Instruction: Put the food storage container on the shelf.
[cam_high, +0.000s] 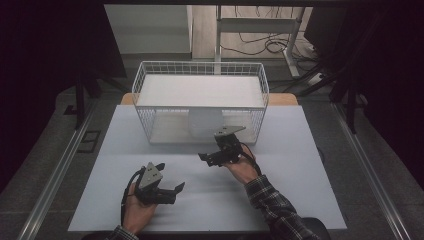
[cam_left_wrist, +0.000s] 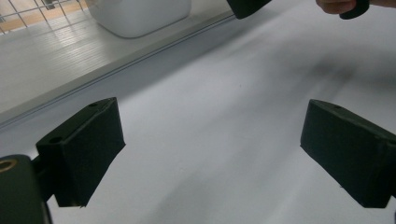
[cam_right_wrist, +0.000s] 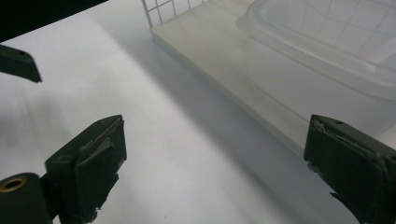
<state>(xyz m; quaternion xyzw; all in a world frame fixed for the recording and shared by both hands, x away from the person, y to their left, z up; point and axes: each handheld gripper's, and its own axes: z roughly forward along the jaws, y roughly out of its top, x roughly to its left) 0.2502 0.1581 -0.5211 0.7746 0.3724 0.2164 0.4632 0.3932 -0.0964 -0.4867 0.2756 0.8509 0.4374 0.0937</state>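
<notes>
On the table (cam_high: 150, 200), a wire basket (cam_high: 145, 90) holds a white tub (cam_high: 202, 125); both claws spread.

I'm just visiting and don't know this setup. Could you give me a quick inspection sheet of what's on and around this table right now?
Surface: pale table, bare where it shows.
Job's things: white wire rack, open toward the person; white plastic container on its lower shelf.
Clutter: nothing seen.
Grippers: left hand-held gripper open, holding nothing; right hand-held gripper open, holding nothing, near the rack's front.
Cables: loose cables on the floor behind the table.
Surroundings: dim room, white desk frame behind.
</notes>
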